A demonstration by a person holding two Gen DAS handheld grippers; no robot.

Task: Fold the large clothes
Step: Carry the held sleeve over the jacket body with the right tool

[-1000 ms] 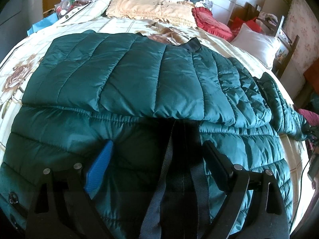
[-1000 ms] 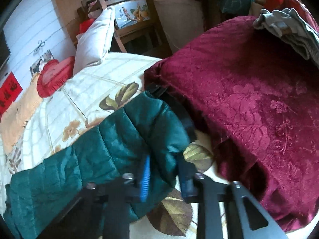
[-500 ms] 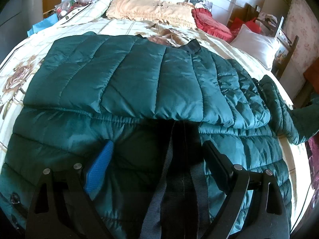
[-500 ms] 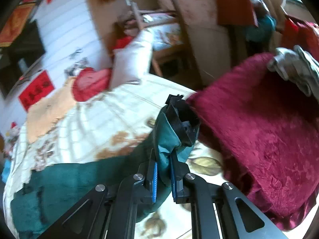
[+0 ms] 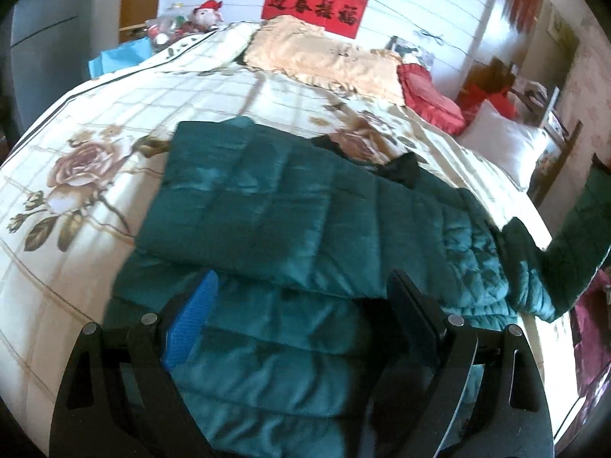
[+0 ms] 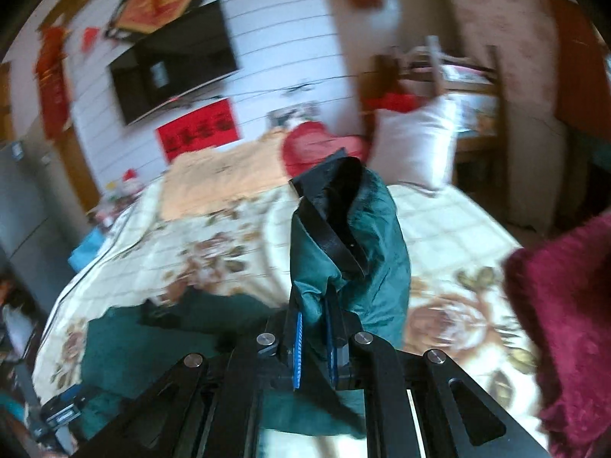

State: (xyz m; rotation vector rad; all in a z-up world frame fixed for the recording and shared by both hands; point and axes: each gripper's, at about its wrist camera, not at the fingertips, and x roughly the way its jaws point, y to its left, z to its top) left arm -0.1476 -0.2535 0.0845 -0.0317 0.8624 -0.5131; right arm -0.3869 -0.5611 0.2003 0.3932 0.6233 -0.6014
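Jacket (image 5: 290,221) lies spread on the bed (image 5: 114,114), and in the left wrist view your left tool (image 5: 301,328) hovers just above its near hem with both fingers wide apart, holding nothing. A second ago this tool sat low over the hem with a dark strap running between its fingers; now it has pulled back and up, so more of the floral bedspread shows to its left and the strap is out of sight. One folded panel already lies across the body ahead of the tool. Far to the tool's right, the sleeve (image 5: 573,244) rises off the bed at a steep angle, where before it lay flat along the edge.

In the right wrist view, your right tool (image 6: 315,343) is clamped on that sleeve (image 6: 343,252) just below the cuff, blue pads pressed into the green fabric from both sides. The black cuff lining stands up ahead of the tool, upright. A second ago the sleeve end rested on the bed beside the burgundy blanket (image 6: 565,324); half a second ago the tool had shut on it; now it is lifted clear and the view has swung toward the headboard wall. The picture is blurred, so you are likely moving fast.

That suggests the sleeve fold is under way: carry it left across the body and lay it flat. Your freed left tool could pin the body so it does not slide.
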